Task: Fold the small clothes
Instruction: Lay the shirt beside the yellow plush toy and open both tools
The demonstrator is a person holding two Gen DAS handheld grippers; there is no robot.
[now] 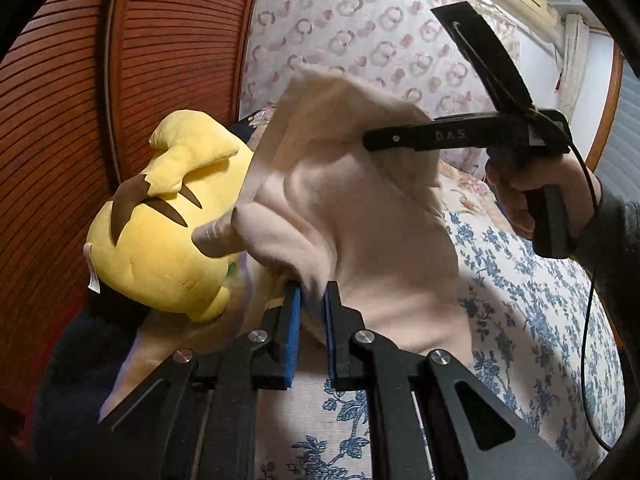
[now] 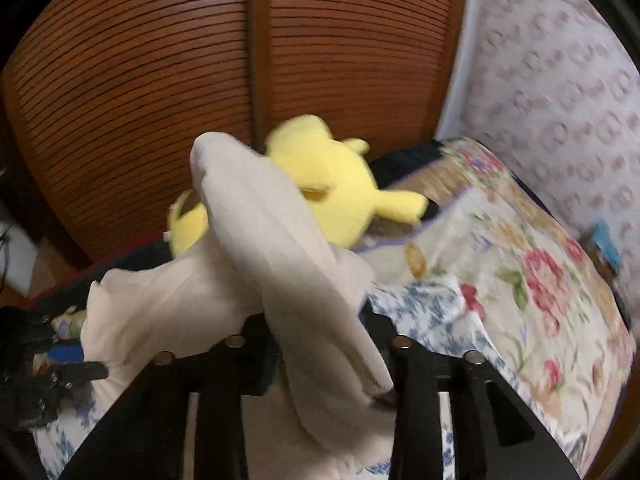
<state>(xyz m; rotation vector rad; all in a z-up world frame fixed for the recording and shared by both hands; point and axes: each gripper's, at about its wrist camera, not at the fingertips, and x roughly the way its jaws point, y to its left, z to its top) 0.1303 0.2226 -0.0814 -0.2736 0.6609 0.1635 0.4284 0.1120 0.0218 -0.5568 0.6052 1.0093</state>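
A small cream garment [image 1: 352, 200] hangs in the air above the bed, held between both grippers. My left gripper [image 1: 313, 300] is shut on its lower edge, cloth pinched between the blue pads [image 1: 294, 320]. My right gripper [image 1: 370, 142] comes in from the right and is shut on the garment's upper part. In the right wrist view the garment [image 2: 256, 248] drapes over my right gripper [image 2: 320, 344] and hides its fingertips. The left gripper [image 2: 60, 364] shows at the far left edge there.
A yellow plush toy [image 1: 160, 232] lies on the bed just left of the garment, also in the right wrist view [image 2: 332, 192]. The bed has a blue floral sheet [image 1: 520, 300] and a rose-patterned quilt [image 2: 540, 280]. A wooden louvred wardrobe [image 1: 120, 80] stands behind.
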